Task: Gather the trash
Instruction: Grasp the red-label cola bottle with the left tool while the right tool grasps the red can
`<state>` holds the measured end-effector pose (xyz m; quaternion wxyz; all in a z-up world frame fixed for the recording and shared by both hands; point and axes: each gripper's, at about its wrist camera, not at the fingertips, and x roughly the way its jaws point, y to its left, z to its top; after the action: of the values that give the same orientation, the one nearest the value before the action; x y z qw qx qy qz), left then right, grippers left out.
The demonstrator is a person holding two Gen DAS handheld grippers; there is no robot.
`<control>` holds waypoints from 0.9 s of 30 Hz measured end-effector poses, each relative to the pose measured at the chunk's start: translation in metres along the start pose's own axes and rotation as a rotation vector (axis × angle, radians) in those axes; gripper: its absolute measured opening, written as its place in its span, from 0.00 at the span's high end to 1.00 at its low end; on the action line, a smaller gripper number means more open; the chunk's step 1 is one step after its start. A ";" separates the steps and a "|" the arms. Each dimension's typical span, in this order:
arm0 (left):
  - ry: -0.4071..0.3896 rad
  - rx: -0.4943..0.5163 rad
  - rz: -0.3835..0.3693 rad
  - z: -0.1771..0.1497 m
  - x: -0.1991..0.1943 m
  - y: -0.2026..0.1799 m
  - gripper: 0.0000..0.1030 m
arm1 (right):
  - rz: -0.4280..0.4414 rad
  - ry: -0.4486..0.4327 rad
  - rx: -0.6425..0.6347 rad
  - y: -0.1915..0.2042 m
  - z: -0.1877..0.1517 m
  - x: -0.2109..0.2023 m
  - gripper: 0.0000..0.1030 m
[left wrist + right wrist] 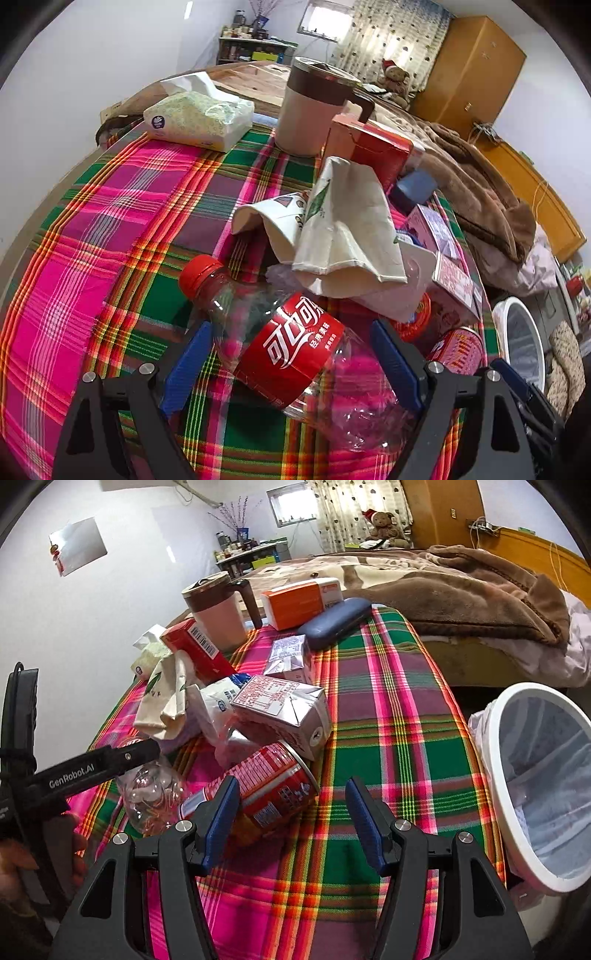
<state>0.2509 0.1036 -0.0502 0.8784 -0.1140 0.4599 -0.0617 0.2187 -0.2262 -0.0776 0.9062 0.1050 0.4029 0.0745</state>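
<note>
An empty clear cola bottle [284, 350] with a red cap and label lies on the plaid cloth between the open fingers of my left gripper [291, 354]; its base also shows in the right wrist view [151, 794]. Behind it lie a crushed paper cup [273, 221] and a crumpled paper bag [347, 229]. My right gripper [291, 816] is open and empty; a red can [266, 794] lies just beside its left finger, with a milk carton [284, 709] behind it. A white-rimmed trash bin [532, 775] stands off the table's right edge.
A tissue pack [199, 114], a lidded mug [314, 107], a red box [373, 147], an orange box [299, 602] and a blue glasses case [332, 620] sit at the table's far side. A bed with a brown blanket [461, 587] lies beyond.
</note>
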 end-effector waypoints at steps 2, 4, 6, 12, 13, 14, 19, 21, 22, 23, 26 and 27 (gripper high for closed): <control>0.012 0.016 -0.022 -0.003 -0.003 0.002 0.15 | 0.017 0.010 0.011 0.001 0.000 0.001 0.41; 0.031 0.035 -0.028 -0.008 -0.006 0.005 0.15 | 0.029 0.016 0.005 0.004 0.000 0.003 0.41; 0.043 0.066 -0.012 -0.013 -0.009 0.005 0.15 | 0.033 0.023 0.007 0.006 0.000 0.005 0.36; 0.055 0.111 0.028 -0.028 -0.014 0.014 0.15 | 0.057 0.050 0.037 0.012 0.005 0.014 0.29; 0.054 0.109 0.031 -0.030 -0.015 0.018 0.15 | 0.059 0.054 0.039 0.013 0.006 0.016 0.29; 0.052 0.110 0.034 -0.031 -0.016 0.019 0.15 | 0.062 0.058 0.043 0.014 0.008 0.017 0.29; 0.039 0.113 0.043 -0.031 -0.020 0.026 0.16 | 0.022 0.090 0.094 0.016 0.013 0.030 0.28; 0.038 0.110 0.043 -0.030 -0.020 0.028 0.16 | 0.010 0.093 0.099 0.018 0.014 0.034 0.28; 0.037 0.109 0.045 -0.029 -0.019 0.028 0.16 | -0.005 0.102 0.097 0.019 0.014 0.038 0.28; 0.038 0.105 0.048 -0.028 -0.018 0.029 0.16 | -0.026 0.116 0.094 0.020 0.013 0.041 0.28; 0.034 0.107 0.080 -0.027 -0.016 0.031 0.16 | -0.065 0.155 0.063 0.025 0.008 0.050 0.28; 0.037 0.103 0.082 -0.027 -0.016 0.032 0.16 | -0.067 0.147 0.049 0.026 0.006 0.049 0.28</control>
<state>0.2195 0.1340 -0.0609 0.8763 -0.0485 0.4765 -0.0513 0.2544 -0.1908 -0.1025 0.8732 0.1079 0.4733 0.0418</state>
